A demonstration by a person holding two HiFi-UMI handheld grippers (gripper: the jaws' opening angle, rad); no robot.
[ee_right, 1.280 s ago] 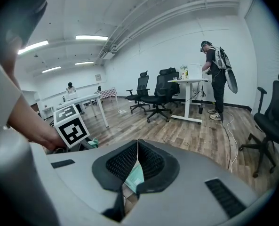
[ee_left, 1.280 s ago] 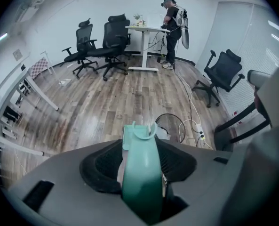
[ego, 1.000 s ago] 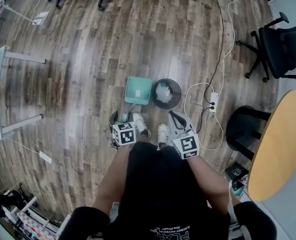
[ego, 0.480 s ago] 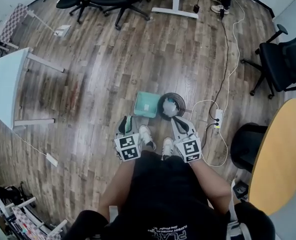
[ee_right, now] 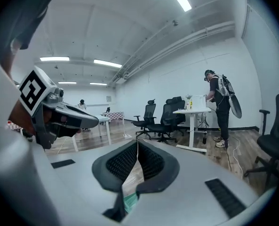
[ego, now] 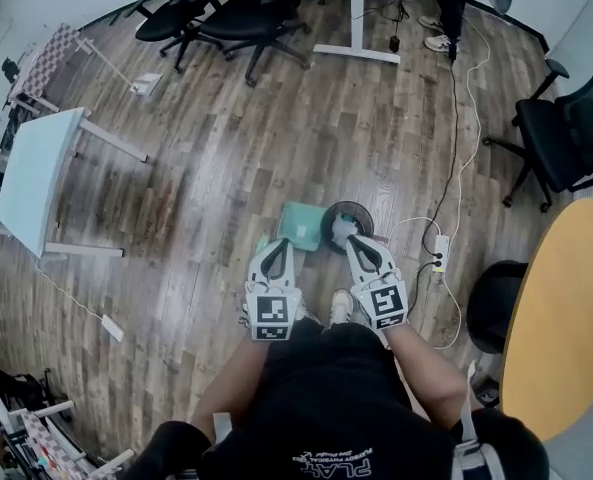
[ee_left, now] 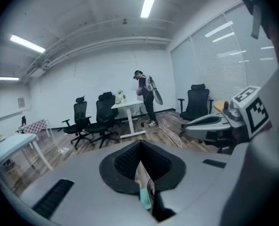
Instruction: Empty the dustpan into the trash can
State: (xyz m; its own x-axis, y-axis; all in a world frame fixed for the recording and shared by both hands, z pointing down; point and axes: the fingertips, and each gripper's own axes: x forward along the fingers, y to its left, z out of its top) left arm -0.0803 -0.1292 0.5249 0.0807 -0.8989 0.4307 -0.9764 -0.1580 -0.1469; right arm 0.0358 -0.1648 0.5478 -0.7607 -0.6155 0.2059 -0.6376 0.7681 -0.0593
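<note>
**A:** Head view is showing the dustpan (ego: 298, 220) lying on the floor (ego: 216, 158), just left of the trash can (ego: 348, 206), with neither gripper holding it.

**B:** What is changing?

**A:** The left gripper (ego: 276, 248) has just been closing, and its jaws are now pressing together on nothing. A second ago it was sitting low at the dustpan's near end. Both hands are now lifting away. The right gripper (ego: 356, 243) is clenched and empty too.

**B:** So the emptying is wrapping up?

**A:** I'm judging so, since something pale is lying in the trash can. The grippers are covering the dustpan's near end and the trash can's near rim, though. Whether the dustpan is clean is too small to tell.
</note>
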